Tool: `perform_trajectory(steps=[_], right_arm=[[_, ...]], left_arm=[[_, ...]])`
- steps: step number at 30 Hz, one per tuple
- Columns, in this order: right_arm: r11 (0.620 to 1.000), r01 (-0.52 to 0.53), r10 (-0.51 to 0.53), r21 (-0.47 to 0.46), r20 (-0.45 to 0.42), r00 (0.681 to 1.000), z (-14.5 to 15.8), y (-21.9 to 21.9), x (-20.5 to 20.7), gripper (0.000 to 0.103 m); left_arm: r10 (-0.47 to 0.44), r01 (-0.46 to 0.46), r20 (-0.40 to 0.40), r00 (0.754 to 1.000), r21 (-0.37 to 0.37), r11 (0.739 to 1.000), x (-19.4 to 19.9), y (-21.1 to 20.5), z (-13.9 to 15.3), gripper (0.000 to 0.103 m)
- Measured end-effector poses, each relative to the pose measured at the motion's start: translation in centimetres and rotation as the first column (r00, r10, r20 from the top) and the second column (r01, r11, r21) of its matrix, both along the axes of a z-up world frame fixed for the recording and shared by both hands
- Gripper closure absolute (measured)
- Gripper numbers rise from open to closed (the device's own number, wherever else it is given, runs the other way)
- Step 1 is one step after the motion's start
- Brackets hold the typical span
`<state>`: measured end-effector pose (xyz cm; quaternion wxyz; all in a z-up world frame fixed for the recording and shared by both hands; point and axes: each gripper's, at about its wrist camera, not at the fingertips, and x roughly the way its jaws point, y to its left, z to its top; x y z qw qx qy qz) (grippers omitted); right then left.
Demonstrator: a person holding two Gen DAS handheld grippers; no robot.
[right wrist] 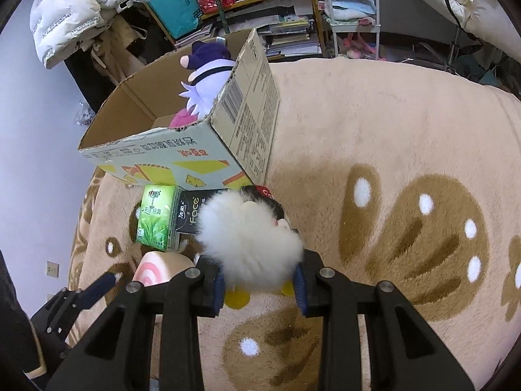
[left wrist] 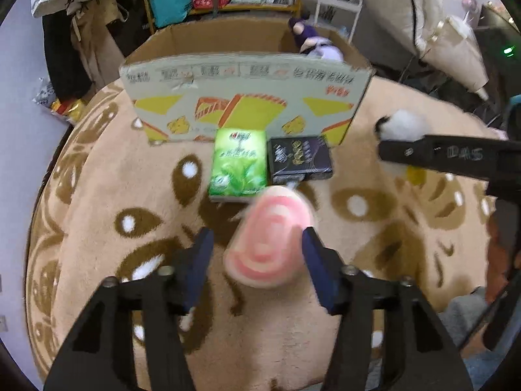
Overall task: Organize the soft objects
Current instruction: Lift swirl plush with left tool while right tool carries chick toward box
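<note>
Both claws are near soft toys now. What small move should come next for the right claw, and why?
Probably carry it toward the open cardboard box. The right claw is shut on the white fluffy toy, which looks lifted off the rug, and a purple plush already sits inside.

Left wrist: steep, close view down onto the beige brown-patterned plush rug (left wrist: pixel 97 202).
Right wrist: same, further right.
Shared: open printed cardboard box (left wrist: pixel 247 97) (right wrist: pixel 182 159).

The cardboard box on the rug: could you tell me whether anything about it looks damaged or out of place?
The cardboard box stands upright, but its print reads upside down. The top edge of its front wall is ragged and torn near the left corner. A purple plush toy leans in its right corner, poking above the rim. Nothing is spilled.
</note>
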<state>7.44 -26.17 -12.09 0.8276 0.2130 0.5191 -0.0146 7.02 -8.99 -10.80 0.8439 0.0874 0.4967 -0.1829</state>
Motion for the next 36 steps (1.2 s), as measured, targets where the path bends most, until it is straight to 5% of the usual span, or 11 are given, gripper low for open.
perform_trajectory(steps=[6,14,16,21,30,36], right_arm=[[1.000,0.000,0.000,0.002,-0.009,1.000,-0.2,0.0,0.1,0.068],[1.000,-0.010,0.010,-0.004,-0.012,1.000,-0.2,0.2,0.2,0.068],[1.000,-0.010,0.010,-0.006,-0.013,1.000,-0.2,0.2,0.3,0.068],[1.000,-0.010,0.010,-0.007,-0.015,1.000,-0.3,0.2,0.3,0.068],[0.999,-0.036,0.039,-0.027,0.127,0.991,2.6,0.5,-0.4,0.068],[0.997,-0.069,0.074,-0.034,0.209,0.975,4.6,1.4,-1.0,0.068]], left_arm=[[-0.086,0.087,-0.005,0.996,0.046,0.995,-0.7,-2.1,-0.8,0.036],[-0.095,0.092,0.006,0.995,0.174,0.980,-0.3,-3.8,-3.1,0.037],[-0.078,0.075,0.010,0.997,0.174,0.982,0.0,-3.5,-3.3,0.053],[-0.040,0.042,-0.023,0.999,0.143,0.989,0.5,-2.4,-3.4,0.073],[-0.003,0.005,-0.023,1.000,0.088,0.996,0.2,-1.0,-1.9,0.082],[0.070,-0.077,0.159,0.985,0.036,0.996,-1.6,0.3,2.1,0.082]])
